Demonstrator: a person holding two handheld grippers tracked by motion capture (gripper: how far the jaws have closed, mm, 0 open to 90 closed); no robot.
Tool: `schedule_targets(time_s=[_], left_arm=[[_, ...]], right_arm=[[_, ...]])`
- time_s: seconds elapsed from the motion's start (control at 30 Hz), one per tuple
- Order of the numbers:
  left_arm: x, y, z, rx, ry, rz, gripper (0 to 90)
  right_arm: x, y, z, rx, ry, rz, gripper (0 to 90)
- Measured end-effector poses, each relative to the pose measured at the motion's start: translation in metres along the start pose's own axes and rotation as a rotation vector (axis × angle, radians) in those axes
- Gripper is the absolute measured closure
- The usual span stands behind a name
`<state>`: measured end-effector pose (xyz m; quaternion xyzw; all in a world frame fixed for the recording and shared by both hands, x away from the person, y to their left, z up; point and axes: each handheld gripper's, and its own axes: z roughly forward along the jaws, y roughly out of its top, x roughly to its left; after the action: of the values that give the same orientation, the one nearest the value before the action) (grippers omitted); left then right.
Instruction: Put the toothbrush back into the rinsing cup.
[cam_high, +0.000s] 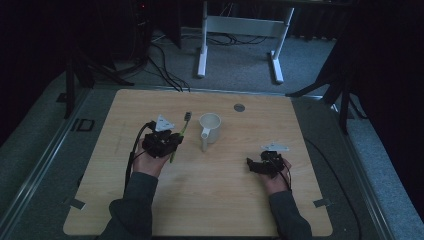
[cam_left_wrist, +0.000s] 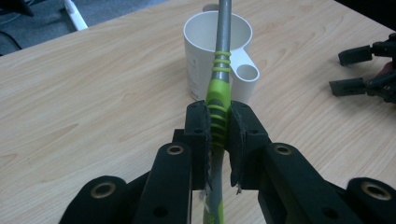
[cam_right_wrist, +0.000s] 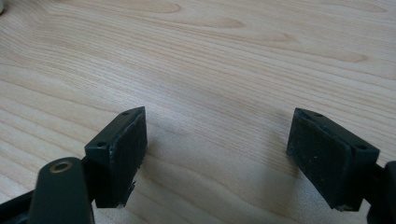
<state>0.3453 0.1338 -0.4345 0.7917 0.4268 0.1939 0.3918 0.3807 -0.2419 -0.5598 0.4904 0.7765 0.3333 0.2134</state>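
Note:
A green and grey toothbrush (cam_left_wrist: 218, 100) is clamped between the jaws of my left gripper (cam_left_wrist: 218, 122), its shaft pointing past a white cup (cam_left_wrist: 205, 56) with a side handle. In the high view the left gripper (cam_high: 174, 141) sits left of the cup (cam_high: 210, 128), and the toothbrush (cam_high: 181, 131) runs up to its dark bristle head. My right gripper (cam_high: 251, 165) rests low over the wood at the right with its jaws wide apart, and the right gripper view (cam_right_wrist: 217, 140) shows bare table between its pads.
The wooden table (cam_high: 200, 200) has a small round grey disc (cam_high: 239, 107) near its far edge. A white desk frame (cam_high: 240, 30) and cables lie on the floor beyond. The right gripper (cam_left_wrist: 362, 70) appears at the right edge of the left gripper view.

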Motion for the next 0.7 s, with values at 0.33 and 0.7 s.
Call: schedule_targets(time_s=[0.33, 0.7], left_arm=[[0.0013, 0.0010, -0.0005, -0.047, -0.010, -0.016, 79.0], [0.0054, 0.0019, 0.0013, -0.070, -0.048, -0.030, 79.0]], right_arm=[[0.0001, 0.0000, -0.0001, 0.001, 0.000, 0.002, 19.8], [0.0001, 0.0000, 0.0000, 0.000, 0.000, 0.001, 19.8]])
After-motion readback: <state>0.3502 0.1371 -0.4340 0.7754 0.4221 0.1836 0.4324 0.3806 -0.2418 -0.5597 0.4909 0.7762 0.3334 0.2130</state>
